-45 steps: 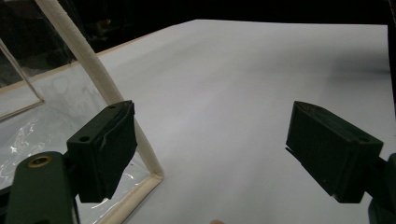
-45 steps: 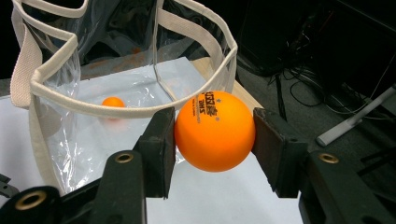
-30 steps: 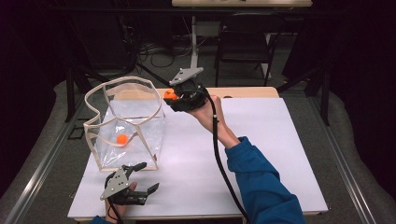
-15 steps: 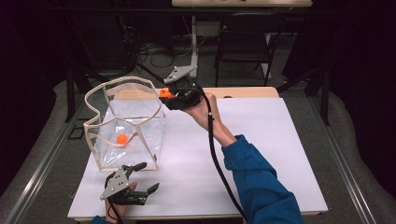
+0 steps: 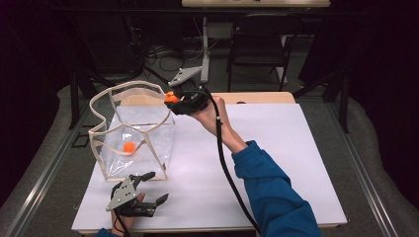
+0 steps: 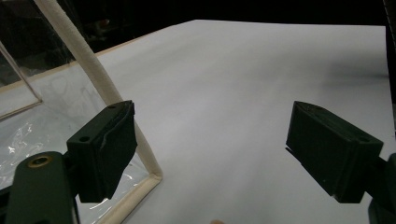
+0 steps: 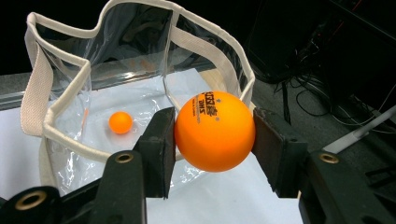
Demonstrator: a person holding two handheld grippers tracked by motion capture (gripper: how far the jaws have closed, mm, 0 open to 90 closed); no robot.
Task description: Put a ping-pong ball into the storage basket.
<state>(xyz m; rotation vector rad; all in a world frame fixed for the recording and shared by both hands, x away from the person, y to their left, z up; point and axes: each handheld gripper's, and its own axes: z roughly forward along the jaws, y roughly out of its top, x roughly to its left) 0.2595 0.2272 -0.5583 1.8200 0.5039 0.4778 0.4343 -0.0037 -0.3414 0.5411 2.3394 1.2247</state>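
Right tongs [image 5: 174,100] nearer bag [image 5: 129,129]

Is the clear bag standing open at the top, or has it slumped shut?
Open. The clear bag stands upright on the table, its cream rim spread wide, and one orange ball already lies on its bottom, seen in the high and right gripper views.

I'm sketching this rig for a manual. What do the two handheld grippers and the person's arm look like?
Both the left gripper and the right gripper are black, each with two blocky black jaws and brass-coloured rivets. Each carries a grey three-cornered plate on top. A black cable trails from the right one, along a blue sleeve.
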